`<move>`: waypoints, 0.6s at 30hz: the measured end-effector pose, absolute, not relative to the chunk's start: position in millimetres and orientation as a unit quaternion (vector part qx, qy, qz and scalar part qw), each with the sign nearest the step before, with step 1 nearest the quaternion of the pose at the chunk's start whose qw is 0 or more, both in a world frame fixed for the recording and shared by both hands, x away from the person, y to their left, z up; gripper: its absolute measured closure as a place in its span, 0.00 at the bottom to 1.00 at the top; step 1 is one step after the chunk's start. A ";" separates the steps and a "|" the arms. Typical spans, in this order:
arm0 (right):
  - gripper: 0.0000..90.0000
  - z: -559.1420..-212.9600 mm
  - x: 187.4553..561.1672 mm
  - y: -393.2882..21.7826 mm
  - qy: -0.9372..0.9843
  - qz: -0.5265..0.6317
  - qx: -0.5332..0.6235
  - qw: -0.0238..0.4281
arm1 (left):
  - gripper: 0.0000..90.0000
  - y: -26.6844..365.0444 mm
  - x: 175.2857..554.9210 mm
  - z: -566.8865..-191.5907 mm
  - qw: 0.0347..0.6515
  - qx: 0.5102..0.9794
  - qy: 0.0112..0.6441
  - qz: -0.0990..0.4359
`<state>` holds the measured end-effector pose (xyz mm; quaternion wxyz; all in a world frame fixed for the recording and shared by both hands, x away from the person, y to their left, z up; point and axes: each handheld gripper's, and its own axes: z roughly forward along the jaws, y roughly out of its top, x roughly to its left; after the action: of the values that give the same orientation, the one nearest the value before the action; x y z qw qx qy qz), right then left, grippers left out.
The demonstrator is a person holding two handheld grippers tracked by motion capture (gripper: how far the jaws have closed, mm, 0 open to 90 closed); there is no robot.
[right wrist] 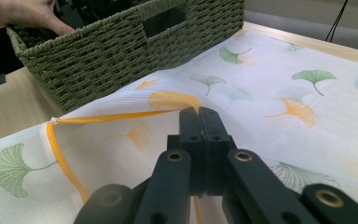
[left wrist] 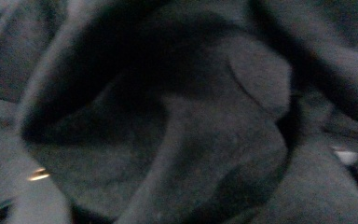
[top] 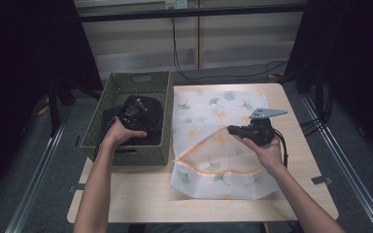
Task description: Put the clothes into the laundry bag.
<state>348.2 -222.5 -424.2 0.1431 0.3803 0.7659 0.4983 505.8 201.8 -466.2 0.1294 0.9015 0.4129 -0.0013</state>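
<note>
Our left gripper (top: 135, 114) is reaching down into the green woven basket (top: 108, 97), buried in the dark garment (top: 151, 116) lying inside it. In the left gripper view we are looking straight into blurred black folds of that cloth (left wrist: 191, 140), and we cannot tell whether the jaws are biting on fabric or standing free of it. The basket is sitting on the left part of the wooden table (top: 141, 194), touching the edge of the white bag printed with ginkgo leaves (top: 209, 170).

Our right gripper (top: 240, 130) is resting over that bag, its jaws pressed together. In the right gripper view they (right wrist: 199, 116) are meeting on the bag's orange-trimmed edge (right wrist: 116, 116), pinching the thin fabric, while the basket wall (right wrist: 121, 51) is rising just behind and our left hand (right wrist: 23, 16) is showing at its rim.
</note>
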 end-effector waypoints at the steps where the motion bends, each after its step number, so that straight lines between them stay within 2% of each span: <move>1: 1.00 -424.1 348.1 -222.4 0.767 0.498 0.379 0.144 | 0.31 202.0 505.7 -465.7 0.129 0.900 0.416 -0.004; 8: 1.00 -423.8 347.5 -220.7 0.770 0.494 0.377 0.146 | 0.54 204.7 507.6 -460.6 0.135 0.897 0.420 -0.018; 12: 1.00 -423.9 347.5 -220.1 0.770 0.493 0.378 0.147 | 0.70 203.5 506.5 -456.5 0.131 0.901 0.413 -0.016; 18: 1.00 -424.5 348.5 -221.3 0.769 0.494 0.378 0.147 | 0.74 205.5 504.1 -447.5 0.142 0.903 0.406 0.000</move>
<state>348.5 -221.3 -424.5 0.1470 0.3780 0.7693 0.4937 504.1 205.5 -447.5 0.1425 0.9027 0.4059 0.0002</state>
